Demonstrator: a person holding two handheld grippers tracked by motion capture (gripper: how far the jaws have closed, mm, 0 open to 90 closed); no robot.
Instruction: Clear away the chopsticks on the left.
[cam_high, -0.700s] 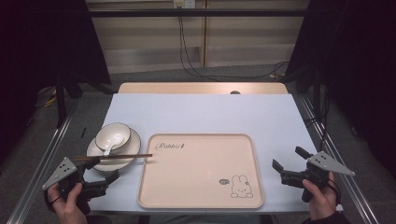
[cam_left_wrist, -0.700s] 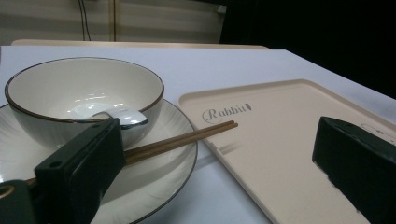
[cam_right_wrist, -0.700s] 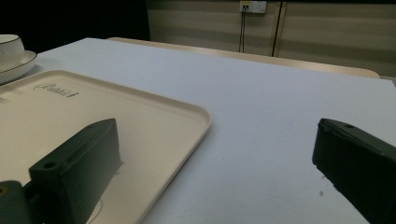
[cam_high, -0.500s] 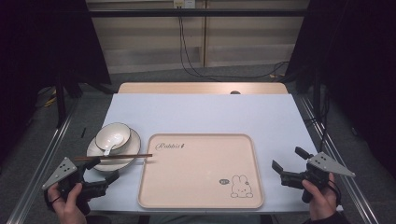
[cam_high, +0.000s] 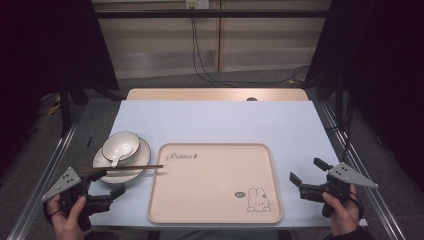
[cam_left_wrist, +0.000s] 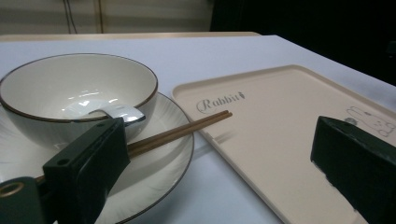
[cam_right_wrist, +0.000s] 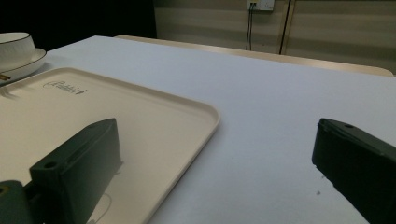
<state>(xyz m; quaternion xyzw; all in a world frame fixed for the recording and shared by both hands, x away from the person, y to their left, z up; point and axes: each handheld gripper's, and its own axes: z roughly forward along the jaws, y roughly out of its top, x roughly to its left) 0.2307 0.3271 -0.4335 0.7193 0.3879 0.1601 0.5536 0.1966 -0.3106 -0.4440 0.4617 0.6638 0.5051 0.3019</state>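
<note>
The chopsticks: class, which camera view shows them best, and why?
The left gripper view: the chopsticks lie close, across the plate, tips over the tray. The high view shows them small but whole. The right gripper view catches perhaps a tip at its left edge.

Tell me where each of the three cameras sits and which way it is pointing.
High view: above the person's side, looking forward and down on the table; both hands and tongs enter at the bottom.
Left gripper view: rides the left tongs, facing the bowl, plate and chopsticks; its open jaws show.
Right gripper view: rides the right tongs, facing across the table; its open jaws show.
All three views share the tray.
</note>
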